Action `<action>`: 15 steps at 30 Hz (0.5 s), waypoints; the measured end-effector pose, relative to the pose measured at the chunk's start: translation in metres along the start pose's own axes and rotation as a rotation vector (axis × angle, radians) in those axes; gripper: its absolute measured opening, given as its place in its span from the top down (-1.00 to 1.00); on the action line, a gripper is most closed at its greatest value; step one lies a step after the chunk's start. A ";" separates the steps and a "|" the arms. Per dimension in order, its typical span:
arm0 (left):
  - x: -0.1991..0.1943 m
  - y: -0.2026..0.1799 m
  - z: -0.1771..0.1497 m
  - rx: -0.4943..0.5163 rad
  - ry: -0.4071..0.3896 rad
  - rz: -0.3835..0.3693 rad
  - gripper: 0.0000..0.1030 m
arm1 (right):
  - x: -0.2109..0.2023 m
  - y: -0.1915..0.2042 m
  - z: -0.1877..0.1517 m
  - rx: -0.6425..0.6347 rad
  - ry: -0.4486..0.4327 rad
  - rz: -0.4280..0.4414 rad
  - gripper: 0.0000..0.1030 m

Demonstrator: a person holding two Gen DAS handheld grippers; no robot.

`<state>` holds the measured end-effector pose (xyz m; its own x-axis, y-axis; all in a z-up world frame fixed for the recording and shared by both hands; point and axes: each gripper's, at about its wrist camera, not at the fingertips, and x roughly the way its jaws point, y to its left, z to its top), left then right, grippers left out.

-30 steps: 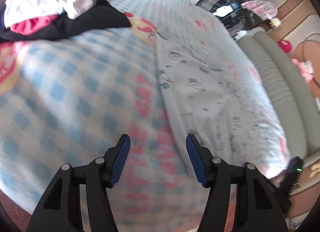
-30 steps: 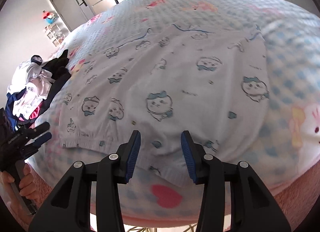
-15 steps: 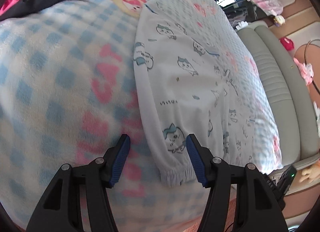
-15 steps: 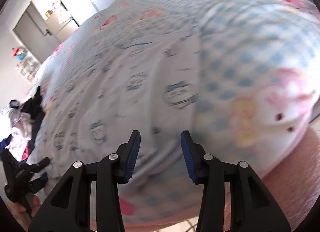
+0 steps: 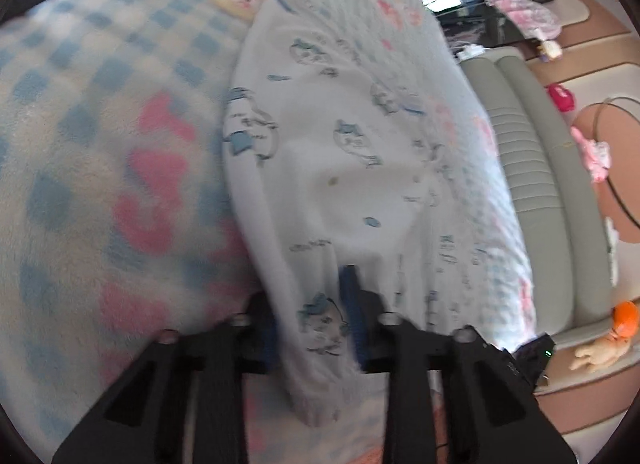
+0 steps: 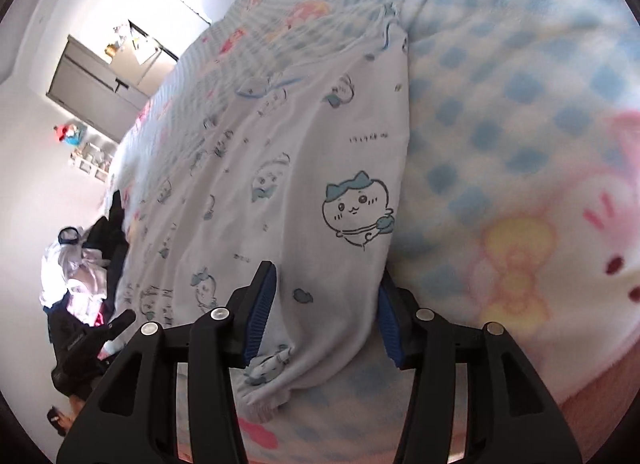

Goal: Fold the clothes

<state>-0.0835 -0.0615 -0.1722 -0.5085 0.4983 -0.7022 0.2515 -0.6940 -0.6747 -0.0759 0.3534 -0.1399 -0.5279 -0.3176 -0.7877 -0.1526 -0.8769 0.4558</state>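
**Pinching both hem corners before the fold**

Working from the near edge of the bed (image 6: 520, 192), I have my left gripper (image 5: 314, 328) clenched on the hem corner of the white cartoon-print garment (image 5: 340, 168); its jaws have just been closing, and the cloth is bunched between the blue pads, so I read this as a real grasp. My right gripper (image 6: 326, 304) straddles the other hem corner at the same near edge, but its jaws stand apart, with fabric lying between them and no squeeze that I can see: released, I judge, not yet gripping.

To do this step well, I would shut the right jaws squarely on the hem, catching both layers and none of the blue-checked blanket (image 5: 92, 152) underneath. Then I would lift both corners evenly and carry them toward the far end, keeping the hem taut between the grippers so no crease sets in.

Beyond the grippers the garment lies flat, stretching away across the middle of the bed. At the far left side sits a pile of unfolded clothes (image 6: 80, 276).
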 end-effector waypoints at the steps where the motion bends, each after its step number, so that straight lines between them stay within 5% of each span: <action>1: -0.002 0.002 -0.001 -0.005 -0.008 0.010 0.78 | 0.000 0.000 0.000 -0.003 0.000 -0.005 0.14; 9: -0.036 0.004 -0.017 0.052 -0.074 0.208 0.76 | 0.004 0.001 0.001 -0.027 0.002 -0.046 0.21; 15: -0.062 -0.014 -0.022 0.136 -0.121 0.237 0.72 | 0.000 0.003 0.002 -0.065 0.010 -0.095 0.18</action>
<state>-0.0374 -0.0712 -0.1246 -0.5456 0.2543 -0.7985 0.2662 -0.8509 -0.4528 -0.0784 0.3515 -0.1380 -0.5056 -0.2351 -0.8301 -0.1468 -0.9247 0.3513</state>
